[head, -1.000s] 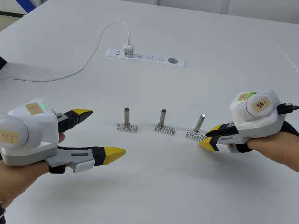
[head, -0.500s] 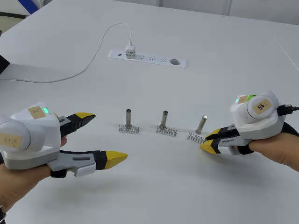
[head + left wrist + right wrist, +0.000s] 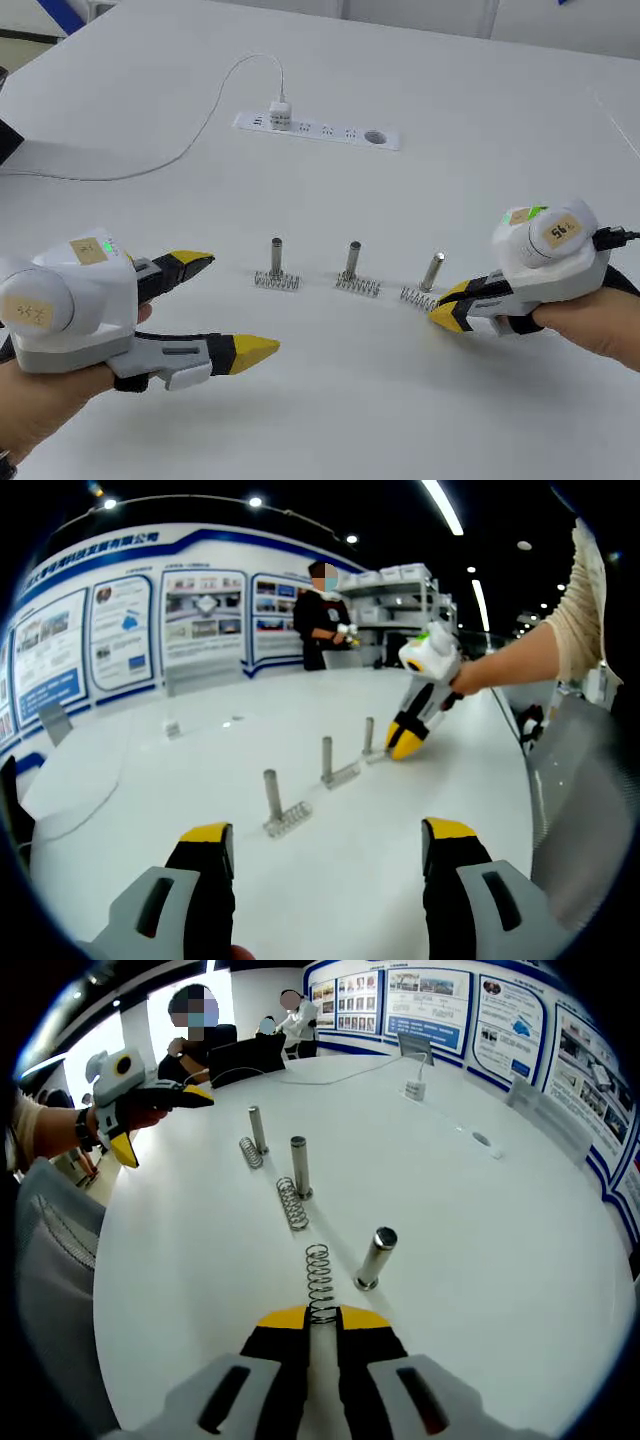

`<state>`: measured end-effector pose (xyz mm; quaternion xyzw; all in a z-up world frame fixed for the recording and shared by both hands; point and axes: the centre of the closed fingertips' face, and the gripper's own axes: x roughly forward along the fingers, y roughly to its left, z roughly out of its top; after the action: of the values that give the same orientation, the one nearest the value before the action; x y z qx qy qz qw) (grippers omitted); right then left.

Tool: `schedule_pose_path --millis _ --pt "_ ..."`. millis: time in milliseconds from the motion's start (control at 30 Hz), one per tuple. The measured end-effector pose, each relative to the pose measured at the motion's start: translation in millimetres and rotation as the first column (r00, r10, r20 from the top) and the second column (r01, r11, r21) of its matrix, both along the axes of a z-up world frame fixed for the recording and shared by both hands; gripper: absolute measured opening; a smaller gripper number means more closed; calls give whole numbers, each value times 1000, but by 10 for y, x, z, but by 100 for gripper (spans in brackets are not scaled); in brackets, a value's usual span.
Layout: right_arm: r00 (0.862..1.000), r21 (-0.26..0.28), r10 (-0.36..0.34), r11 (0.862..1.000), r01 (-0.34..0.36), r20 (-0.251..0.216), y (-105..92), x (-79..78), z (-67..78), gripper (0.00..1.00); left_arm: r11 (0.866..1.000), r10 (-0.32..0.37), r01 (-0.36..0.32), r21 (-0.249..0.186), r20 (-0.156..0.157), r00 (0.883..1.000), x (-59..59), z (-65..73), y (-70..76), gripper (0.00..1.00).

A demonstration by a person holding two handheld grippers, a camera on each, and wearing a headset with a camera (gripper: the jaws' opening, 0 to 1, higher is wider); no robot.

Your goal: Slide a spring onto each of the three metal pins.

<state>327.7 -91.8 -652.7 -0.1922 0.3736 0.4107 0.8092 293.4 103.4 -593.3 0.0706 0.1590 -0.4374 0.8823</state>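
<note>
Little has changed: the right gripper (image 3: 320,1318) stays at the rightmost spring (image 3: 318,1275), jaws pinched nearly shut on its end. The spring is still flat on the counter (image 3: 450,180) beside its pin (image 3: 372,1258), nearer the right edge. The left gripper (image 3: 328,832) hovers wide open, empty. No spring is threaded yet.

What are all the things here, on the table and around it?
Table: one, white, under everything.
Metal pins: three, silver, upright in a row mid-table.
Springs: three, silver, lying flat, one by each pin.
Power strip: one, white, far side, with white plug and cable.
Posters: several, blue and white, back wall.
People: at least two, beyond the table.
Left gripper: white, yellow-tipped black fingers, open.
Right gripper: same colours, shut on the right spring.
Hands: two, each holding a gripper.
</note>
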Motion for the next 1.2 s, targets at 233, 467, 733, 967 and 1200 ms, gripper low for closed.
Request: schedule_pose_path --millis 233,467,733,967,1200 --pt "999 8 34 999 -34 19 60 -95 114 11 999 -37 37 -7 1 999 -73 5 -133 75" --pt "997 1 79 997 -79 23 107 -200 166 11 996 -92 92 -10 -3 996 -127 -33 -314 70" --pt "989 6 144 990 -144 31 275 -287 282 11 989 -151 151 -6 2 989 -163 -63 -515 65" --pt "977 7 208 978 -208 40 433 -345 378 11 982 -190 190 -1 16 982 -140 -66 -638 57" --pt "962 4 271 963 -271 28 550 -450 414 11 969 -248 248 22 32 968 -176 -92 -801 48"
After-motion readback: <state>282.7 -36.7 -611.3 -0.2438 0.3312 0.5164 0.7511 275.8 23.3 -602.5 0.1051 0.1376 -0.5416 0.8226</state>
